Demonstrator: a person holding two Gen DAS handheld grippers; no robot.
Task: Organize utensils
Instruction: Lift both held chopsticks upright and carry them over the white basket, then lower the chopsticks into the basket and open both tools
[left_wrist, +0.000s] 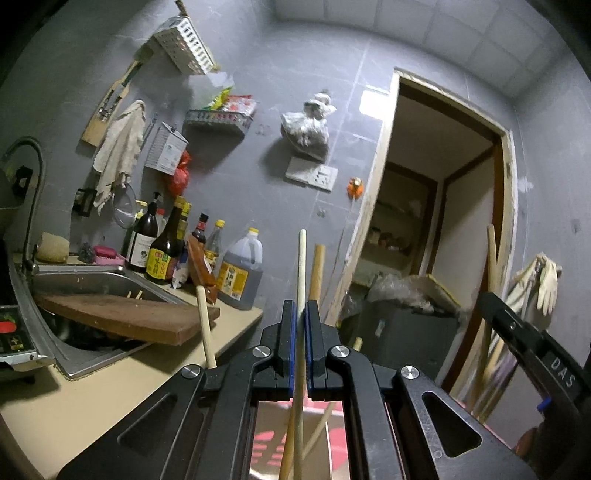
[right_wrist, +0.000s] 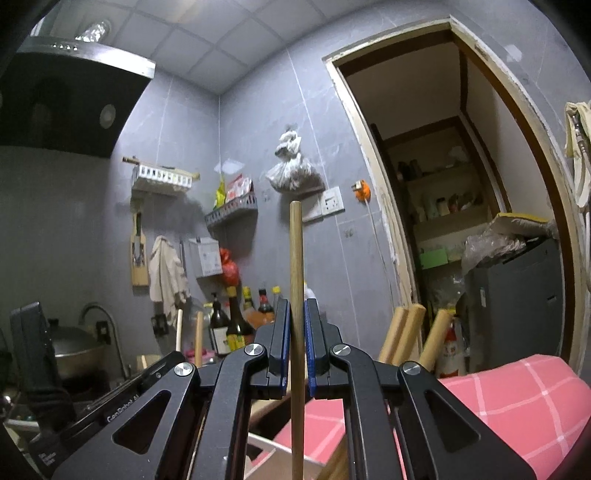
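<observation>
My left gripper (left_wrist: 300, 308) is shut on a thin pale wooden stick (left_wrist: 301, 266) that stands upright between the blue pads and runs down past the bottom of the view. In the right wrist view my right gripper (right_wrist: 296, 308) is shut on a thicker brown wooden stick (right_wrist: 296, 251), also upright. Both grippers point level toward the grey tiled wall. More wooden handles (right_wrist: 406, 328) lean beside the right gripper, and another pale handle (left_wrist: 205, 325) rises left of the left gripper. The right gripper (left_wrist: 517, 332) shows at the right edge of the left wrist view.
A steel sink (left_wrist: 92, 284) with a wooden cutting board (left_wrist: 125, 317) across it lies at the left, with sauce bottles (left_wrist: 166, 251) behind. A pink checked cloth (right_wrist: 509, 398) lies low on the right. An open doorway (right_wrist: 443, 184) and a dark bin (right_wrist: 517, 288) stand to the right.
</observation>
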